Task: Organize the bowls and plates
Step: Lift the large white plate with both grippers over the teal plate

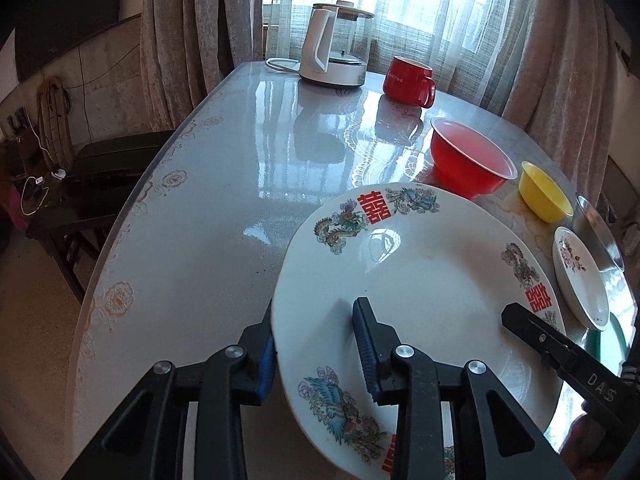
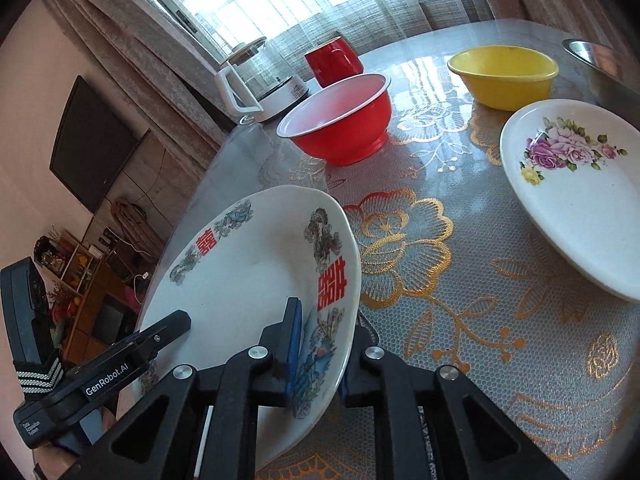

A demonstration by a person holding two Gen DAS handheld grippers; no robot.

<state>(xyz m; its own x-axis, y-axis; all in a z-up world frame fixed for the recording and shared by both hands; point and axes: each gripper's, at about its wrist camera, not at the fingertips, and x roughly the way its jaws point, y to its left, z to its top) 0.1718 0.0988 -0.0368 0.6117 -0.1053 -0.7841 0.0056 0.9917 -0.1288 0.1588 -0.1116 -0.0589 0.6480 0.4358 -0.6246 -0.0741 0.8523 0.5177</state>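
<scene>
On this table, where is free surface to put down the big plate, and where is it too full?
Free: the wide glossy stretch of the table between the big plate, the kettle and the table's near curved edge. Crowded: the far side, where the red bowl, yellow bowl, small flowered plate and a steel bowl stand close together.

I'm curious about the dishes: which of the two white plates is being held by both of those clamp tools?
The large plate with red characters and dragons, clamped at opposite rims. The small rose-patterned plate lies untouched on the table.

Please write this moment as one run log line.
left gripper: shut on large white dragon-patterned plate | right gripper: shut on same plate | plate: tilted
</scene>
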